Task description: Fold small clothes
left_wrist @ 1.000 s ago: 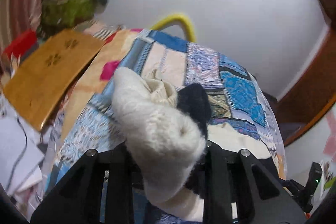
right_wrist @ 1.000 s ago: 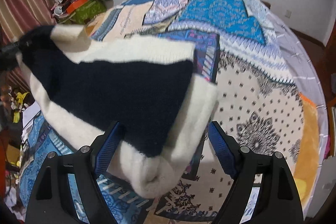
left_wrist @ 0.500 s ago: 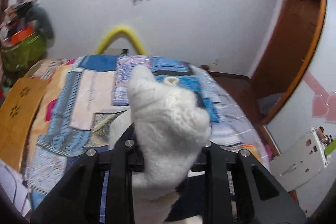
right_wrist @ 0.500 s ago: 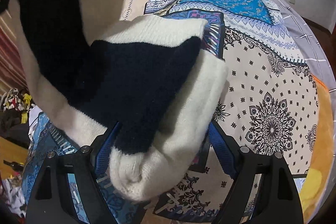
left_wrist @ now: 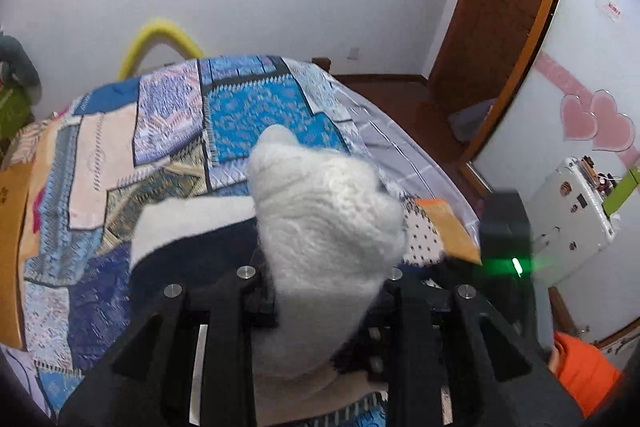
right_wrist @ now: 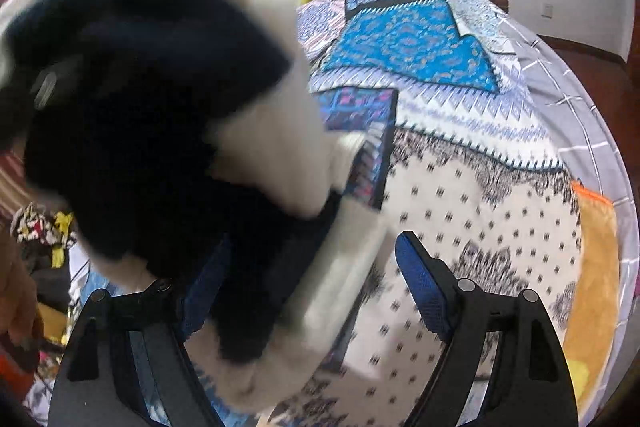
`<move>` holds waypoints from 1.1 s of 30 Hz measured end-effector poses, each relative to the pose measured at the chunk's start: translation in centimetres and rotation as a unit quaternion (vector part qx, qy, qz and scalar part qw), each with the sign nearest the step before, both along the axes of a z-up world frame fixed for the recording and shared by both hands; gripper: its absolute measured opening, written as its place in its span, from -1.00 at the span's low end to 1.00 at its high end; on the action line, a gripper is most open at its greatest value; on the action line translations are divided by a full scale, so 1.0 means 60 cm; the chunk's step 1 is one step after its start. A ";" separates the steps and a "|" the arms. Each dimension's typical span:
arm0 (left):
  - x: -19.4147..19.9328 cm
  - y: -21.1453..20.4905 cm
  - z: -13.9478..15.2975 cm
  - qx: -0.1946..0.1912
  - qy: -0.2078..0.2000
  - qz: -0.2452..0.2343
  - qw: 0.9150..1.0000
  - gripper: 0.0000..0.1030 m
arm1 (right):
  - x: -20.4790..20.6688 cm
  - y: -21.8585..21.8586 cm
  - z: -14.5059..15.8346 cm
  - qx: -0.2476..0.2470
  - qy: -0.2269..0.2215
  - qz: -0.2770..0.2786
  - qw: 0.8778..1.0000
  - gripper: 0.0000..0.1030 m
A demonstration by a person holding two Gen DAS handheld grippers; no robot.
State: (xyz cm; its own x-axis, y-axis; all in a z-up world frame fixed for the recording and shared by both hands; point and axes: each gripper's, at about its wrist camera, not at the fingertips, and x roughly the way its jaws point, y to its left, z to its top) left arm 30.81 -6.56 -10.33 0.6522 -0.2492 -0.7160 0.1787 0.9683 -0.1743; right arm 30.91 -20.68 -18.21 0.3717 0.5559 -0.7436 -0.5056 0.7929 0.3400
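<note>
My left claw (left_wrist: 320,291) is clamped on a white corner of the sweater (left_wrist: 324,227), held up over the bedspread (left_wrist: 248,107). My right claw (right_wrist: 308,287) stands spread around the sweater's lower edge; whether it pinches, I cannot tell. The sweater's length runs from right claw up-left toward the left one.

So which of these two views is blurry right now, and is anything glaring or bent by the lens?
Right wrist view: the knit garment is smeared by motion blur, while the patchwork bedspread behind stays fairly sharp. Left wrist view: the garment is crisp in the left gripper; only a green indicator light flares and smears. Both views: fisheye bending curves the bed edge and door frame, with dark corners.
</note>
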 end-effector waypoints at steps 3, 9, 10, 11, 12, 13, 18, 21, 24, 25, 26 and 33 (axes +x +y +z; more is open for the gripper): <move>-0.007 0.000 -0.001 -0.006 0.009 -0.004 1.000 -0.50 | 0.031 0.002 -0.002 -0.013 -0.008 -0.024 1.000 0.57; -0.028 -0.010 -0.007 0.011 0.011 -0.011 1.000 -0.48 | 0.073 -0.030 0.009 -0.024 -0.028 -0.086 0.996 0.57; -0.032 -0.012 -0.011 0.015 0.014 -0.014 1.000 -0.48 | 0.074 -0.040 0.012 -0.020 -0.024 -0.093 0.995 0.57; -0.034 -0.016 -0.016 0.019 0.017 -0.018 1.000 -0.47 | 0.074 -0.050 0.015 -0.017 -0.021 -0.098 0.995 0.57; -0.037 -0.020 -0.020 0.024 0.020 -0.021 0.999 -0.46 | 0.072 -0.057 0.018 -0.016 -0.021 -0.101 0.995 0.57; -0.040 -0.026 -0.027 0.030 0.026 -0.026 0.999 -0.45 | 0.068 -0.064 0.021 -0.016 -0.020 -0.100 0.995 0.57; -0.057 -0.042 -0.057 0.051 0.046 -0.046 0.997 -0.42 | 0.033 -0.093 0.041 -0.015 -0.027 -0.089 0.996 0.57; -0.069 -0.047 -0.070 0.056 0.060 -0.056 0.995 -0.30 | 0.008 -0.099 0.056 -0.017 -0.037 -0.077 0.996 0.58; -0.084 -0.043 -0.072 0.045 0.069 -0.058 0.995 -0.07 | -0.018 -0.099 0.075 -0.012 -0.047 -0.061 0.997 0.58; -0.090 -0.039 -0.070 0.032 0.071 -0.059 0.995 -0.03 | -0.027 -0.097 0.081 -0.007 -0.049 -0.054 0.997 0.58; -0.096 -0.035 -0.068 0.021 0.073 -0.059 0.995 0.02 | -0.036 -0.095 0.087 -0.002 -0.049 -0.048 0.998 0.58; -0.136 -0.007 -0.039 0.003 0.062 -0.048 0.997 0.12 | -0.080 -0.060 0.115 0.020 -0.059 -0.015 0.998 0.58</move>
State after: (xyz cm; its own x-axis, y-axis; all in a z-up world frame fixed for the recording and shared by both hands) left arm 22.67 -7.00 -12.67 0.5328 -0.3014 -0.7907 0.2478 0.9491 -0.1947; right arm 26.10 -24.29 -11.31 0.4723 0.5713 -0.6712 -0.5201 0.7955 0.3111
